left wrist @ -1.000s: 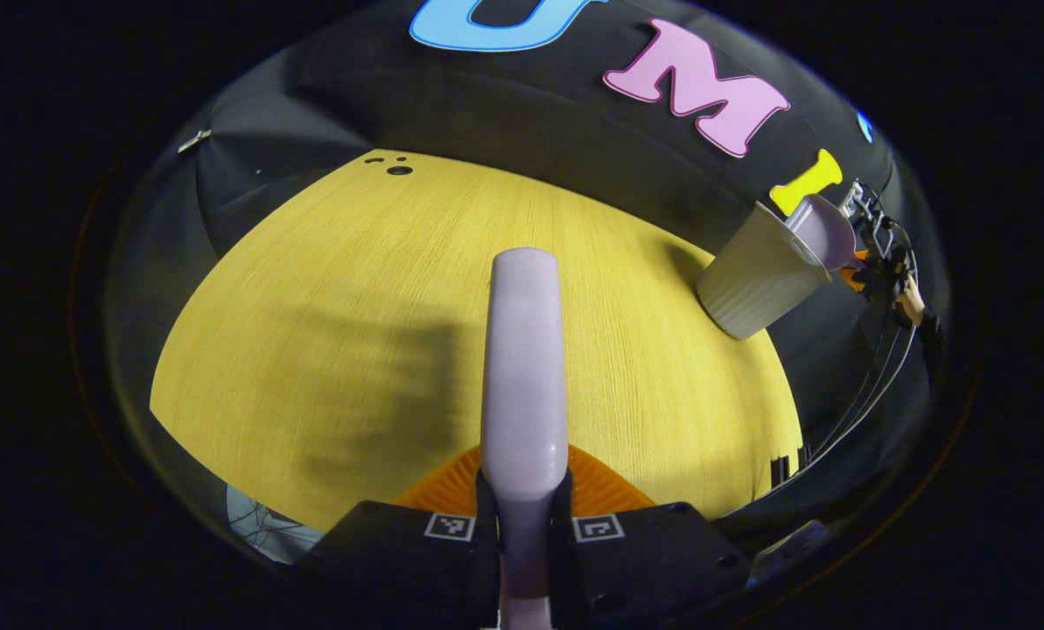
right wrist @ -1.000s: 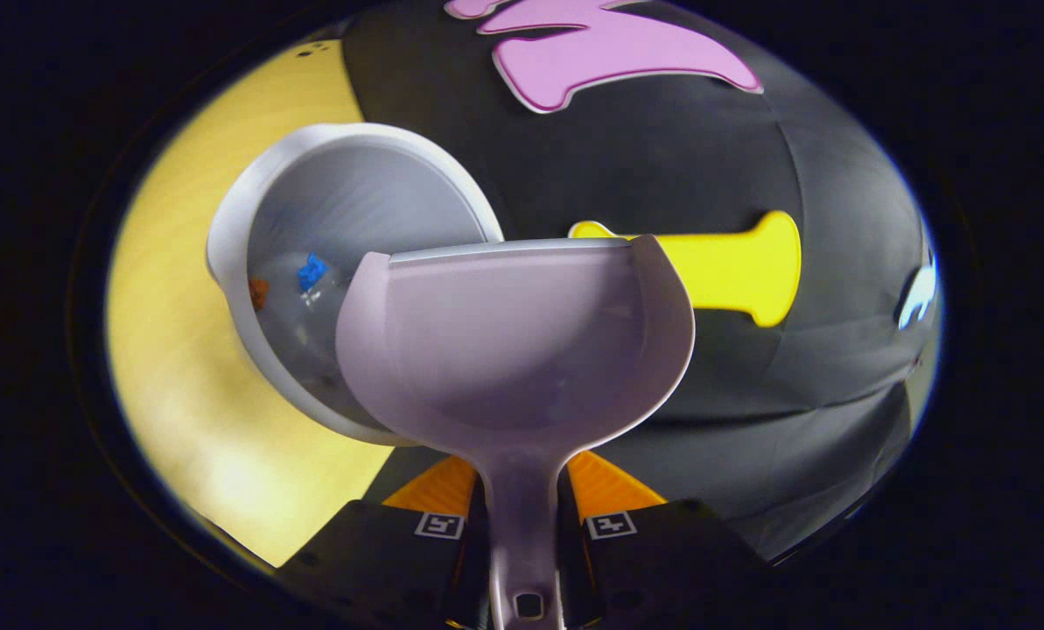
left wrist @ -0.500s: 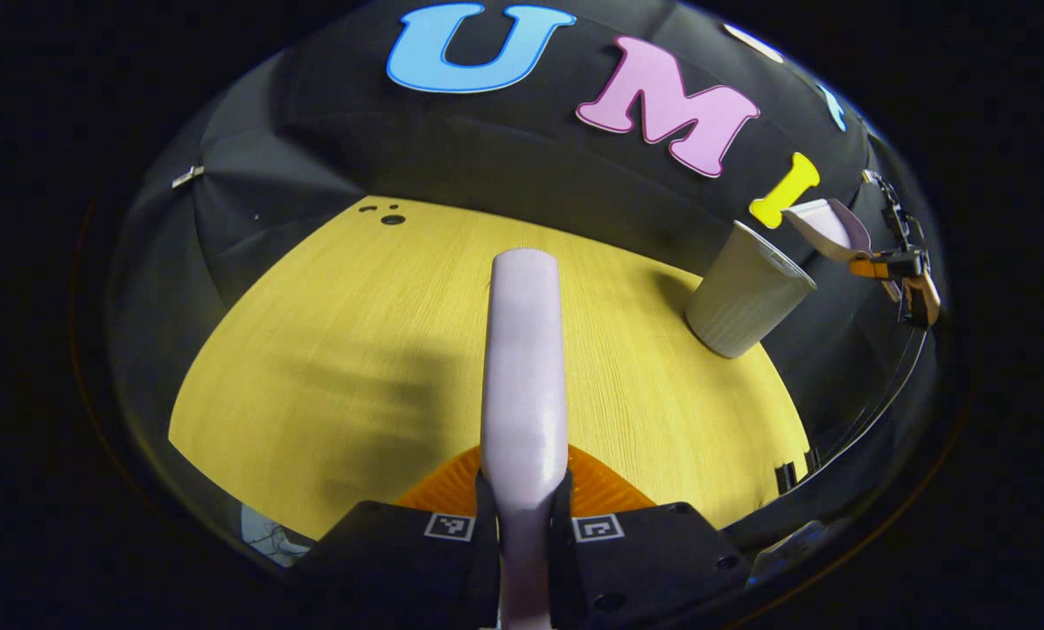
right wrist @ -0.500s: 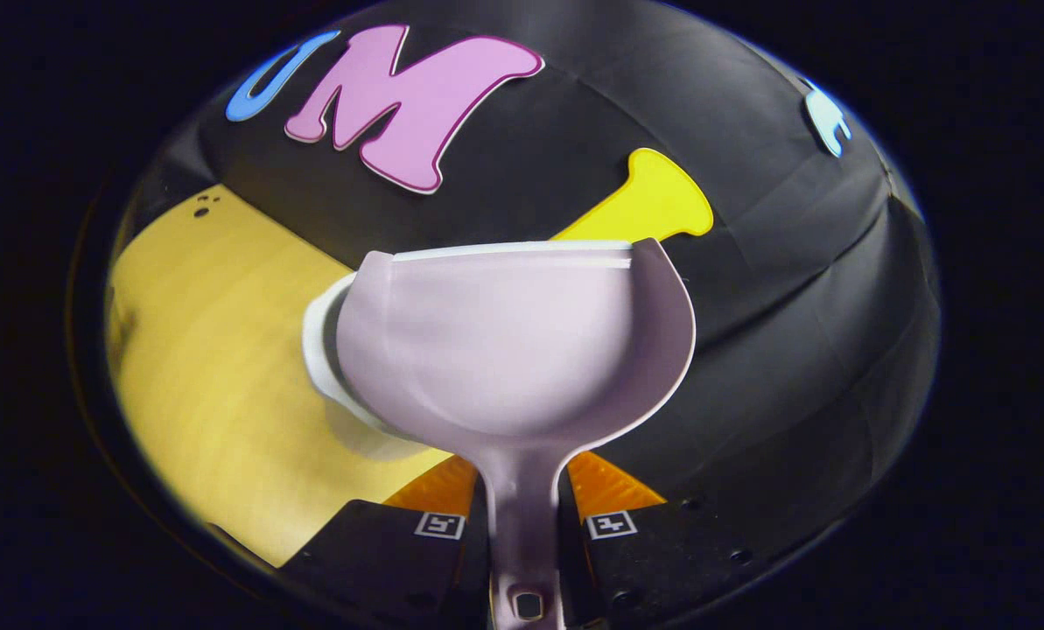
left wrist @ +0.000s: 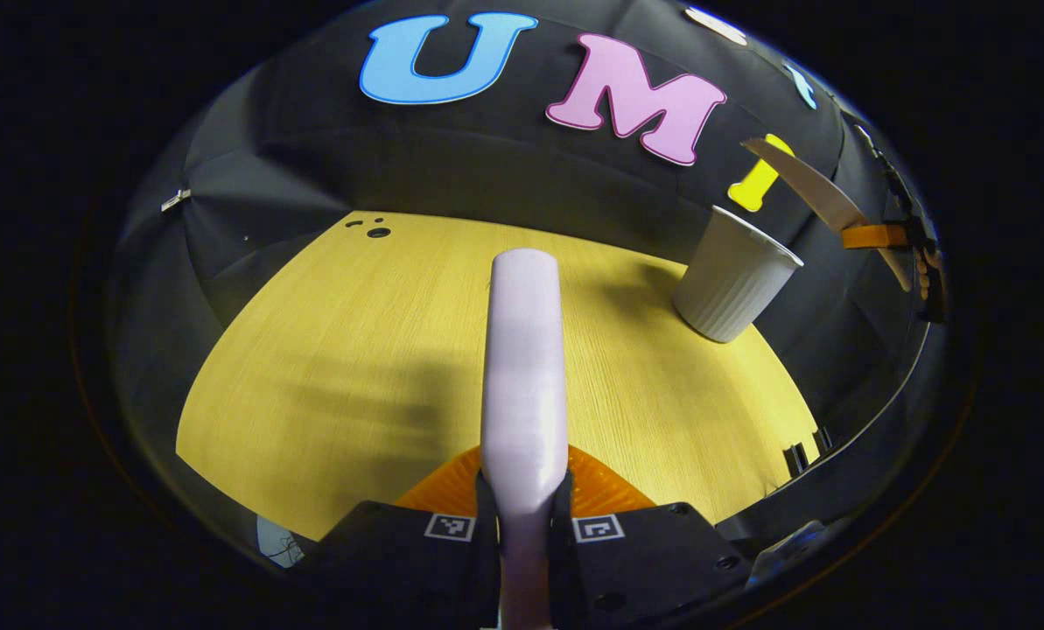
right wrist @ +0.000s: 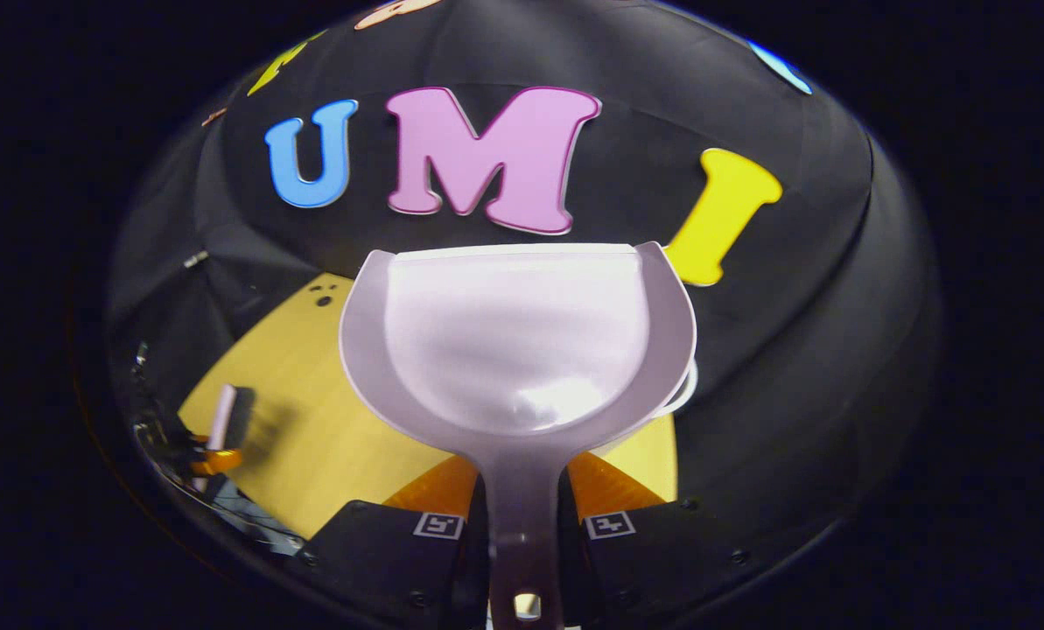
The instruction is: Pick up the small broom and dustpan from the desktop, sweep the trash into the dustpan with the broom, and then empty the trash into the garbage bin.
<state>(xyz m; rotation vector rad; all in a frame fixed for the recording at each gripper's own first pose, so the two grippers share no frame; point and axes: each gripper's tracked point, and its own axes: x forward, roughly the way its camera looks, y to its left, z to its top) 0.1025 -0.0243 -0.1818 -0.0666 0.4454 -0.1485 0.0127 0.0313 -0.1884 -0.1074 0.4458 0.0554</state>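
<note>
Pale dustpan [right wrist: 517,341] lifted clear, bin [left wrist: 732,276] upright

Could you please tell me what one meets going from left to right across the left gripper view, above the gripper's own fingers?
Broom handle held upright at centre → garbage bin standing on the desktop → dustpan held aloft → right gripper at the far edge.

Glossy plastic dustpan [right wrist: 522,341], ribbed matt garbage bin [left wrist: 732,282], wood-grain desktop [left wrist: 355,350].
</note>
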